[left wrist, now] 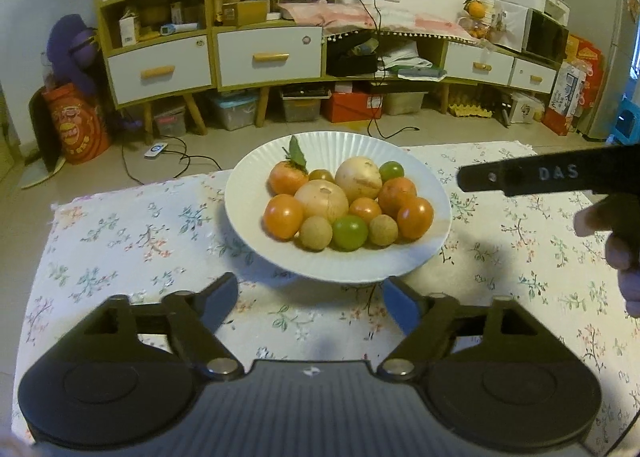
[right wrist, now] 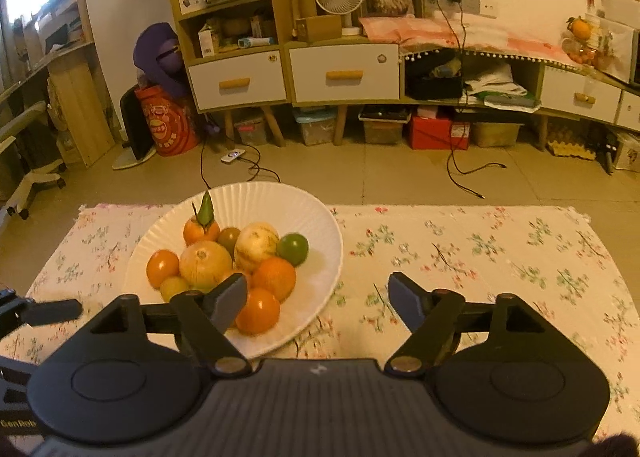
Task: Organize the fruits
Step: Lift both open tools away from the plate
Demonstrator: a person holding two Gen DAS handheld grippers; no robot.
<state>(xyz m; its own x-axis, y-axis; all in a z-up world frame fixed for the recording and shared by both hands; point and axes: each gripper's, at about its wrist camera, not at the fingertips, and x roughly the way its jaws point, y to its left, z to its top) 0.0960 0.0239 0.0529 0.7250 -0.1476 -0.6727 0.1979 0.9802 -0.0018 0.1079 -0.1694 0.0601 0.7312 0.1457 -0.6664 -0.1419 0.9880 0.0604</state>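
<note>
1. The white plate (left wrist: 416, 257) sits on the flowered tablecloth (left wrist: 120, 241), piled with fruit: orange tomatoes or tangerines, two pale round fruits (left wrist: 322, 200), a green one (left wrist: 349, 232) at the front, and small tan balls.

2. The left gripper (left wrist: 311, 302) hangs just short of the plate's near rim, its blue-padded fingers (left wrist: 224, 299) spread wide with nothing between them. The plate lies straight ahead of it, centred on the gap, and the pads touch neither the rim nor any fruit.

3. Over to the right wrist view: the right gripper (right wrist: 316, 301) is spread wide as well, and empty. Here the plate (right wrist: 168, 225) lies ahead and to the left, so the left finger (right wrist: 228, 299) shows in front of the near fruit while the right finger stands over bare cloth. Whether that left pad touches anything I cannot tell.

4. In the left wrist view, a black finger of the right gripper (left wrist: 520, 177) reaches in from the right edge, level with the plate's right rim and apart from it, with a hand (left wrist: 616, 241) behind it.

5. One leafy orange fruit (left wrist: 286, 176) sits at the back of the pile, its stem up.
</note>
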